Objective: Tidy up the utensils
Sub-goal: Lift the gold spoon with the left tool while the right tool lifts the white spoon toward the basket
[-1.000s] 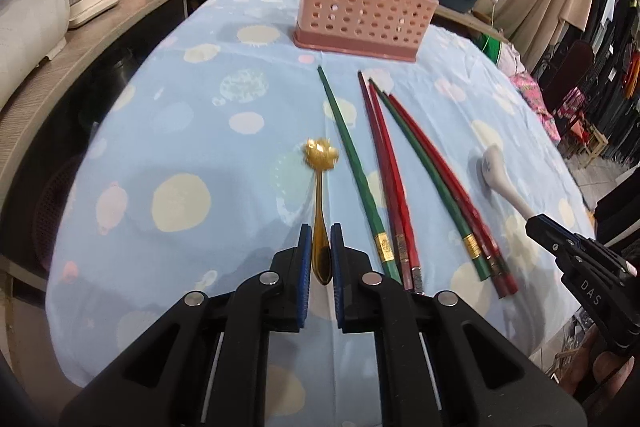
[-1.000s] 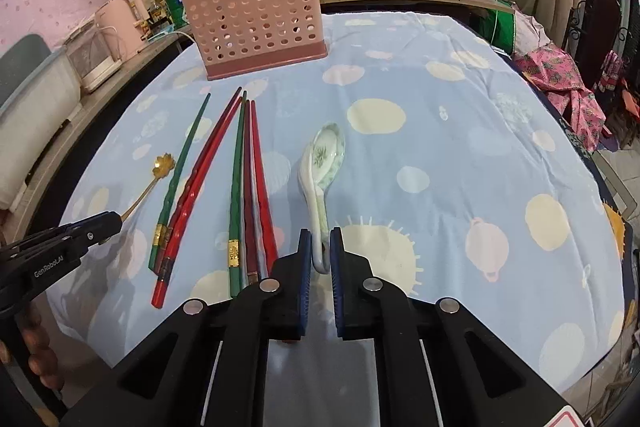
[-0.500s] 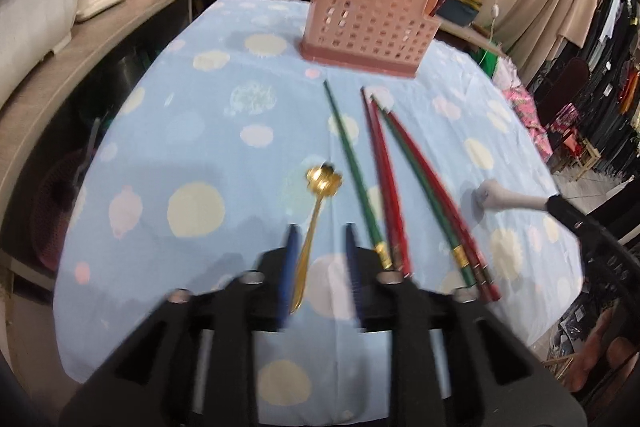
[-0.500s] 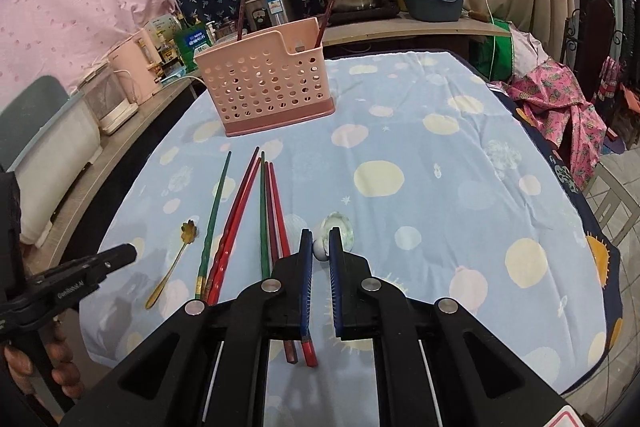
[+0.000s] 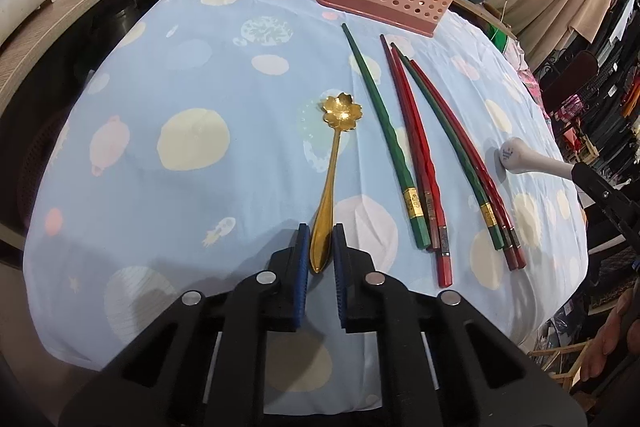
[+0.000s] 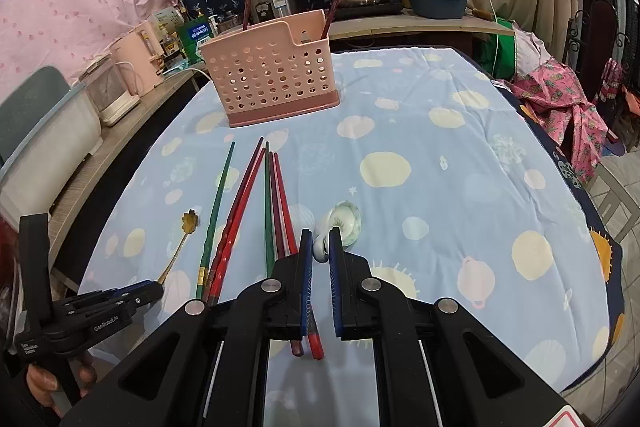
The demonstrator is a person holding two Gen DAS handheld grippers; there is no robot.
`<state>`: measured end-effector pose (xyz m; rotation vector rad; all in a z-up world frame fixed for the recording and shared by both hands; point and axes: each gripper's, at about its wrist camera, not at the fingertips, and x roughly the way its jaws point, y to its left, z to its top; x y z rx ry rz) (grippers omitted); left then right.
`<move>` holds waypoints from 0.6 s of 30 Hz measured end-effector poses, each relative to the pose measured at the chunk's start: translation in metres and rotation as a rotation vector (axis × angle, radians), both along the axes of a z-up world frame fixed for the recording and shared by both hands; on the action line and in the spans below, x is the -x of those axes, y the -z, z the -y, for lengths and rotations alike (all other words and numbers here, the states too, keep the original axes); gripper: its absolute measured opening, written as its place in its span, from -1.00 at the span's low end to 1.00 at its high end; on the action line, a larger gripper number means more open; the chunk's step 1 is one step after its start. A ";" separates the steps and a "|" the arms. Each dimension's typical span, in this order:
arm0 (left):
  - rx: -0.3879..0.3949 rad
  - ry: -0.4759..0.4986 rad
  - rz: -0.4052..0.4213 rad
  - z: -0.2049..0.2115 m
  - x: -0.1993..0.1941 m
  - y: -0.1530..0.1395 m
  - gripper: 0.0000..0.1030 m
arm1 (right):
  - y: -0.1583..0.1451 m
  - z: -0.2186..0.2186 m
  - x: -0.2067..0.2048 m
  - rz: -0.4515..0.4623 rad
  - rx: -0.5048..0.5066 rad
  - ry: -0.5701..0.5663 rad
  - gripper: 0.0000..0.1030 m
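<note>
Gold spoon [image 5: 335, 163] handle pinched in L tool [image 5: 321, 247]; white spoon [image 6: 340, 225] prob. pinched in R tool [image 6: 321, 251].

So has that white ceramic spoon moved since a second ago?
Yes. The white ceramic spoon rose off the blue spotted tablecloth beside the chopsticks, gripped by the right claw.

Bare tablecloth [image 6: 460, 167] fills the right half of the right wrist frame, offering unobstructed passage. At upper centre the pink basket [image 6: 272, 75] blocks the far edge. Red and green chopsticks [image 6: 256, 195] lie fanned across centre-left, between basket and lower frame.
</note>
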<state>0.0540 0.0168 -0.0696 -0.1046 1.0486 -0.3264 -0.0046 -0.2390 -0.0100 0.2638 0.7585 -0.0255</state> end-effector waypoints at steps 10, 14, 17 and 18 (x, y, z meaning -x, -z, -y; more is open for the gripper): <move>0.021 -0.025 0.073 -0.009 0.001 -0.032 -0.80 | -0.003 0.001 0.001 0.010 -0.002 0.008 -0.85; 0.040 -0.029 0.116 -0.010 -0.001 -0.052 -0.81 | -0.007 0.002 0.003 0.021 -0.011 0.010 -0.85; 0.046 -0.030 0.141 -0.009 -0.005 -0.062 -0.83 | -0.011 0.001 0.003 0.030 -0.013 0.008 -0.85; 0.046 -0.030 0.147 -0.008 -0.006 -0.064 -0.88 | -0.012 0.001 0.003 0.032 -0.015 0.009 -0.85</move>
